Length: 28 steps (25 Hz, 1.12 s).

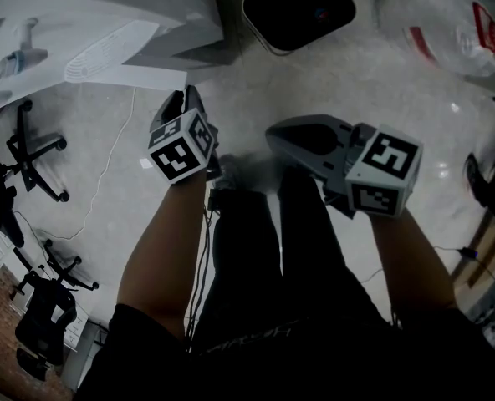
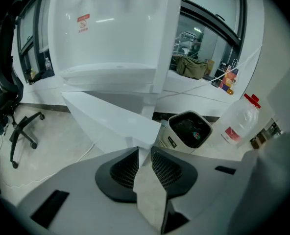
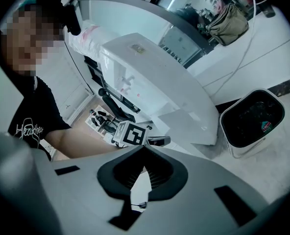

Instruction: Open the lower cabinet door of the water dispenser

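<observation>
Door [image 2: 116, 120] is already part open: in the left gripper view it stands swung out from the white dispenser [image 2: 110, 38] as a slanted panel, with its free corner running down toward you. Your left gripper [image 2: 145, 153] has that corner between its jaws, the pads drawn in close on the thin white edge, so I read it as clamped on the door, though the bite looks shallow and sits right at the tips. Your right gripper [image 3: 144, 163] hangs off to the side above your legs, apart from the door, its jaw tips together with nothing between them; it has no part in this step. You are in the pulling step, with the door partly swung and not yet wide. The next move calls for a steady draw that follows the arc of the door about its hinge, which seems to lie on the far left under the body. A straight tug would likely drag the pads off so slim an edge. Hold the clamp firm and let your wrist turn with the panel as it swings. Mind the bin [image 2: 186, 130] on the floor [image 2: 47, 146] just beside the dispenser, and the bottle [image 2: 240, 122] beyond it, as the door comes round.
</observation>
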### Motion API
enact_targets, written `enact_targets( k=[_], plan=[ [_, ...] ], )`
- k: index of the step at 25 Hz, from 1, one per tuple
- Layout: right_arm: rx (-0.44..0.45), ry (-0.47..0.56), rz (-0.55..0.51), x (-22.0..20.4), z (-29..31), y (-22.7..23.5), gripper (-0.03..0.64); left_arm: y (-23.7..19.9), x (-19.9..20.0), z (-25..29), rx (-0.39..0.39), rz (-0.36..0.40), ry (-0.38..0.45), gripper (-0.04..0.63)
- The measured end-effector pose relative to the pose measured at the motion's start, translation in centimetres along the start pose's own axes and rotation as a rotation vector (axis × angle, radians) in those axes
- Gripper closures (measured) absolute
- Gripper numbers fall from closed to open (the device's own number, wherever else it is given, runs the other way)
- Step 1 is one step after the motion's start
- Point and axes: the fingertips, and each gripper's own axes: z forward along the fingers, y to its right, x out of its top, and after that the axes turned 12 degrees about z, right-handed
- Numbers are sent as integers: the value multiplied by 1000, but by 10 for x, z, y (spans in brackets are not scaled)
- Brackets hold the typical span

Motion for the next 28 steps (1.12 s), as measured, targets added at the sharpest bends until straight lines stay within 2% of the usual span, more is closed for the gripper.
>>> enact_targets(
  k=[19, 28],
  plan=[
    [2, 34, -8, -9, 35, -36, 603, -17, -36, -21, -97, 139, -35, 513],
    [2, 34, -20, -22, 63, -62, 603, -32, -60, -36, -132, 167, -51, 515]
  ],
)
